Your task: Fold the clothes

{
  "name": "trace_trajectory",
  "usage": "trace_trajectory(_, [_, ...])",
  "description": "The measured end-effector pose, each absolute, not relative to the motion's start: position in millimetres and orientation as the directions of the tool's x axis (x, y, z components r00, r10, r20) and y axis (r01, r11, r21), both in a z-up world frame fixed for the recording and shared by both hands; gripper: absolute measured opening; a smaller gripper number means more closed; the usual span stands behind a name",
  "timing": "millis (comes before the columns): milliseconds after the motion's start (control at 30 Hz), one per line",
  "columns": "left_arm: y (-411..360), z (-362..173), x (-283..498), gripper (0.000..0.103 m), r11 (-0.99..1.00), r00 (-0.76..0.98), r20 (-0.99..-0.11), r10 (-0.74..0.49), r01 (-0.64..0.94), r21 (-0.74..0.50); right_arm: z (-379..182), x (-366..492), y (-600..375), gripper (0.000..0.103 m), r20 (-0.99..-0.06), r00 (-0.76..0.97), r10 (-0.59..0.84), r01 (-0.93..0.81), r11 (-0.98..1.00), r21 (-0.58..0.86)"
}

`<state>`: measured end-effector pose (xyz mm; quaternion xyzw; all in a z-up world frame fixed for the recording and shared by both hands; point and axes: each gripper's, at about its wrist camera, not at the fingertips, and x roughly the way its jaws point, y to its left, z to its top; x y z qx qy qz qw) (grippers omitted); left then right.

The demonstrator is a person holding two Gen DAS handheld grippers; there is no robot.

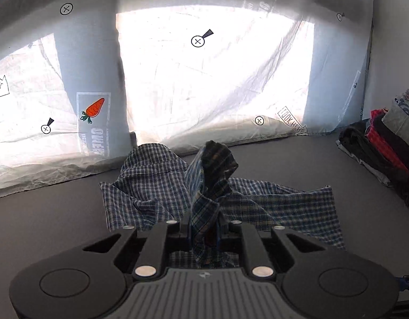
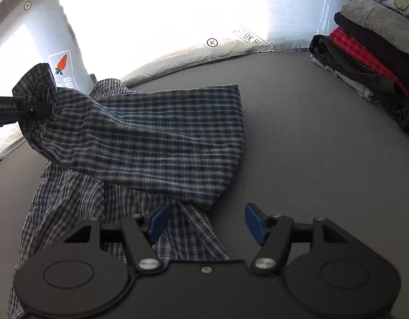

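My left tool (image 1: 203, 228) is clenched on a bunched corner of the plaid shirt (image 2: 161, 138) and holds it lifted off the grey tabletop (image 2: 310, 146), so the cloth hangs from that pinch in a taut slope down to the rest of the shirt, which lies crumpled on the tabletop. My right tool (image 2: 204, 223) is released, its blue pads (image 2: 157, 222) spread with nothing between them, hovering just above the shirt's near edge where a narrow gathered fold runs under it. The lifted panel stretches from the left tool, up and to the left in the right wrist view, down toward my right tool, so my right is the nearer one for the free lower corner. The stack of folded clothes (image 2: 369, 58) sits well apart to the right.
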<state>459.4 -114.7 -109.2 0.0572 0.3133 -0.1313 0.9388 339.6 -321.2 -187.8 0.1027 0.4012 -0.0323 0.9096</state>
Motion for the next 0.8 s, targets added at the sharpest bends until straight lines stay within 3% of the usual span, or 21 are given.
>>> trace_trajectory(300, [-32.2,-83.0,476.8,0.016,0.976,0.824,-0.528,-0.206,0.209,-0.055,-199.7,345.6,-270.5,0.062,-0.764,0.625,-0.159,0.157,0.985,-0.077])
trace_trajectory(400, [-6.1,-82.0,484.6,0.016,0.979,0.833,-0.518,-0.196,0.198,-0.053,-213.0,358.6,-264.9,0.051,-0.779,0.586,-0.222,0.16,0.974,-0.158])
trace_trajectory(600, [46.2,-87.1,509.5,0.016,0.984,0.832,-0.526,-0.176,0.141,-0.105,-228.3,381.9,-265.3,0.048,-0.8,0.523,-0.296,0.173,0.955,-0.24])
trace_trajectory(633, [54.5,-88.6,513.9,0.016,0.984,0.83,-0.529,-0.177,0.131,-0.123,-228.3,385.2,-266.3,0.038,-0.8,0.521,-0.299,0.167,0.954,-0.248])
trace_trajectory(667, [61.1,-89.6,518.0,0.016,0.982,0.828,-0.531,-0.181,0.127,-0.137,-228.1,388.6,-267.2,0.015,-0.8,0.519,-0.302,0.161,0.953,-0.256])
trace_trajectory(700, [65.1,-89.9,520.7,0.016,0.982,0.829,-0.529,-0.183,0.126,-0.142,-226.8,390.7,-267.0,0.006,-0.799,0.513,-0.314,0.158,0.949,-0.272])
trace_trajectory(800, [75.0,-87.3,527.1,0.016,0.978,0.835,-0.515,-0.195,0.129,-0.161,-213.5,391.0,-262.2,0.004,-0.762,0.545,-0.349,0.175,0.937,-0.303])
